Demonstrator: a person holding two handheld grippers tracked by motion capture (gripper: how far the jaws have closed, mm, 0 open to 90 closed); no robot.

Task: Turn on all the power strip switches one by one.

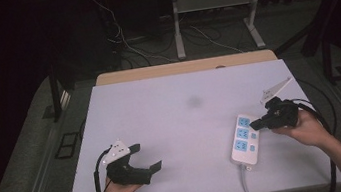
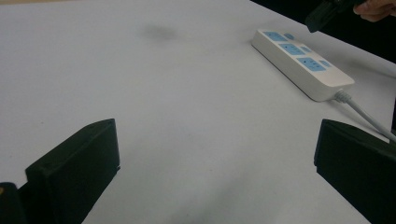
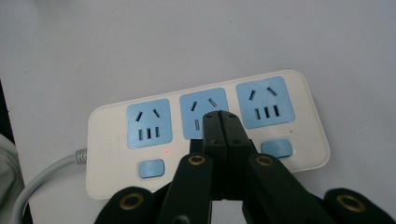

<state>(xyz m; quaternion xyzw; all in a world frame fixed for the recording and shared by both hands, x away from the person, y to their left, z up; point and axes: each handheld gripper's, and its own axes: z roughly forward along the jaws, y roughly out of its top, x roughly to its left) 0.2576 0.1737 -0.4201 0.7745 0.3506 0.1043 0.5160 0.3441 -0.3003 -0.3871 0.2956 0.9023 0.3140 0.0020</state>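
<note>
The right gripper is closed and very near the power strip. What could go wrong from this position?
1. The right gripper, jaws shut, hangs over the middle outlet of the power strip; pushing down could hit the socket instead of a switch button.
2. A sideways push could slide the light strip across the smooth table, as nothing holds it: the left gripper rests open, far away.

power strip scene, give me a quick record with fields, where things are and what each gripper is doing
surface: white tabletop
main object: white plastic power strip with three blue sockets and blue switches, lying flat at the table's right side
cord: grey cable leaving the strip's near end toward the table edge
right gripper: jaws closed together, tip over the middle socket, holding nothing
left gripper: jaws wide apart, empty, low over the table's left front, well away from the strip
mark: faint dark smudge mid-table
</note>
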